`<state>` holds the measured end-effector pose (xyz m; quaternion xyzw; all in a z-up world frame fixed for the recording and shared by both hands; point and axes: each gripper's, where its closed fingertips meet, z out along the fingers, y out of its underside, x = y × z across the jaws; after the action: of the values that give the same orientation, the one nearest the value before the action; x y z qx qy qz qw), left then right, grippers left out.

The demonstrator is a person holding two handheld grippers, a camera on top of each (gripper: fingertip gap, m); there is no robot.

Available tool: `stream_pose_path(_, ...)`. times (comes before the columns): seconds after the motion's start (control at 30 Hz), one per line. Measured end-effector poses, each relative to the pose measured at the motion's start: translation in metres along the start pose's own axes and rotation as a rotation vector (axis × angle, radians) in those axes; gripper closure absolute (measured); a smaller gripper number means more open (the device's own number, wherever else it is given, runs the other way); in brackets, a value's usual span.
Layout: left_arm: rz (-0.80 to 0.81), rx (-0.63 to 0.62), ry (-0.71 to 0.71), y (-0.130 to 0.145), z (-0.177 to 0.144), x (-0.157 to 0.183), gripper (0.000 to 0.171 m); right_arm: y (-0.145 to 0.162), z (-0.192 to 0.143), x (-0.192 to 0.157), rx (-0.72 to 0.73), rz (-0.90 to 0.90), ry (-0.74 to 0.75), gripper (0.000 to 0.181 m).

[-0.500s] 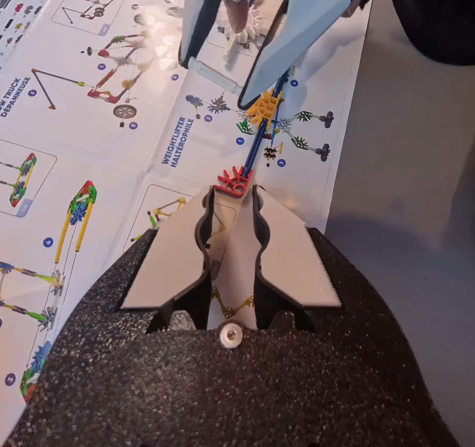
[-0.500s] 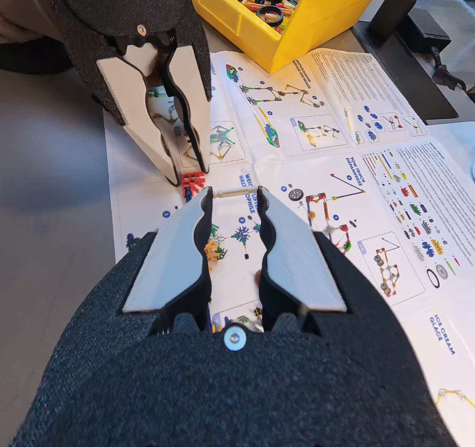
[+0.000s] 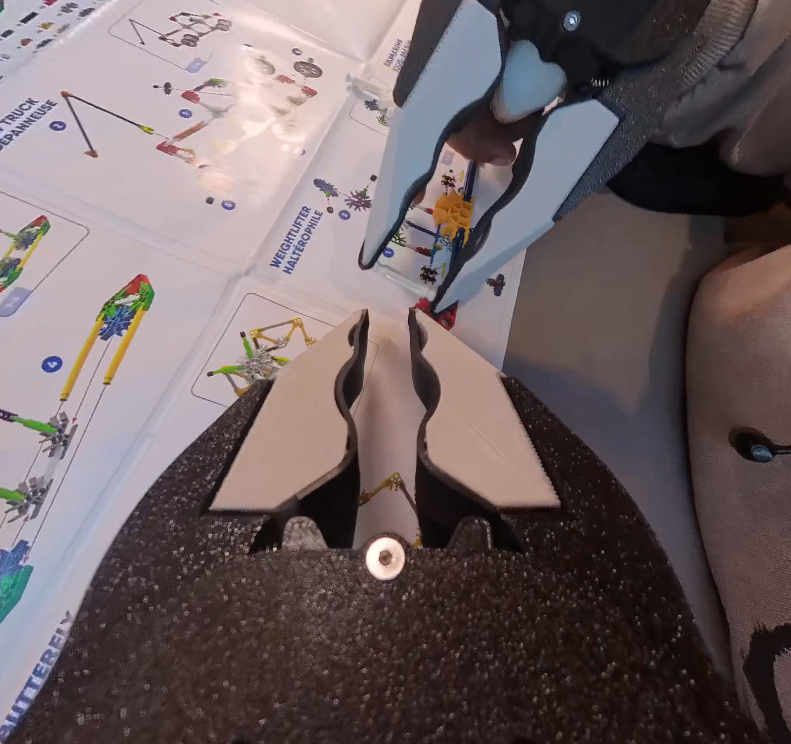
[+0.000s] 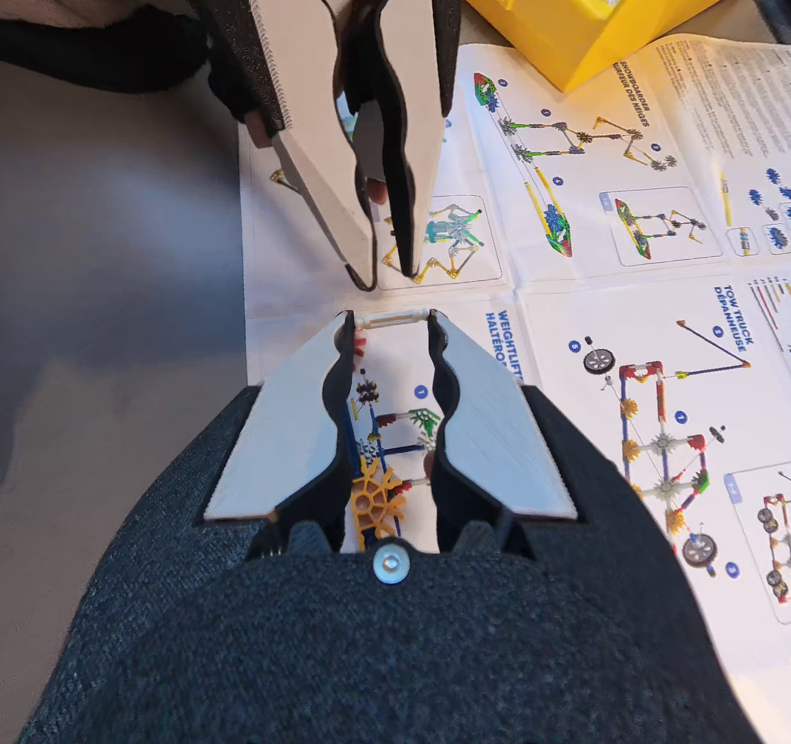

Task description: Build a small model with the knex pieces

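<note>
Rod [image 4: 391, 320], short, clear-white: clamped end to end between tips of your right gripper [image 4: 391, 318]. Yellow connector [image 4: 376, 503] on blue rod [image 4: 347, 432] lies below, between right jaws, on instruction sheet [image 4: 599, 321]. Red connector [image 3: 445, 317] sits just beyond your left gripper [image 3: 388, 317]; left jaws slightly apart, holding nothing. Yellow bin [image 4: 573, 22] far ahead.

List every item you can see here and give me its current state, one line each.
Right tool: shut on the clear rod, held crosswise at its tips.
Left tool: open, empty, tips just above the instruction sheet.
Clear rod: gripped end to end.
Yellow connector: lying on the sheet, joined to a blue rod.
Instruction sheet: unfolded flat.
Yellow bin: open, holding parts.
</note>
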<state>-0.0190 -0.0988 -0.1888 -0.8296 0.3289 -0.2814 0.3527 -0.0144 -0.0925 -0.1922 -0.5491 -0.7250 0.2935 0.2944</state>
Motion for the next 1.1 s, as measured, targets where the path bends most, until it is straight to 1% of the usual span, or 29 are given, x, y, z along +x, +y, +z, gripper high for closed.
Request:
stream_pose_path(0.13,-0.03,0.006,-0.026,0.0,0.002,-0.005,0.158,0.002,0.009,-0.002,-0.064,-0.04,-0.016,0.148)
stream_pose_path(0.23,-0.044,0.002,-0.032,0.0,0.005,-0.006,0.16,0.007,0.012,-0.005,-0.101,-0.03,-0.043,0.148)
stream_pose_path(0.5,-0.037,-0.026,-0.031,0.002,0.015,-0.003,0.162,0.01,0.01,-0.005,-0.121,-0.009,-0.076,0.148)
stream_pose_path(0.77,-0.009,-0.045,-0.045,0.003,0.017,-0.003,0.161,0.01,0.004,-0.004,-0.104,0.014,-0.088,0.145)
stream_pose_path(0.83,0.036,-0.051,-0.074,0.003,0.013,-0.007,0.161,0.009,-0.003,-0.002,-0.088,0.022,-0.082,0.145)
stream_pose_path(0.9,0.123,-0.071,-0.099,0.005,0.004,-0.011,0.159,0.01,-0.016,0.003,-0.064,0.03,-0.061,0.144)
stream_pose_path(0.97,0.196,-0.131,-0.117,0.013,-0.005,-0.016,0.154,0.013,-0.032,0.01,-0.037,0.057,-0.027,0.144)
stream_pose_path(1.0,0.213,-0.16,-0.101,0.018,-0.007,-0.015,0.149,0.015,-0.041,0.012,-0.018,0.07,-0.012,0.144)
stream_pose_path(1.03,0.224,-0.162,-0.081,0.018,-0.008,-0.013,0.145,0.018,-0.05,0.014,0.001,0.079,0.003,0.144)
stream_pose_path(1.1,0.249,-0.131,-0.013,0.014,-0.007,-0.001,0.136,0.025,-0.069,0.017,0.037,0.101,0.036,0.145)
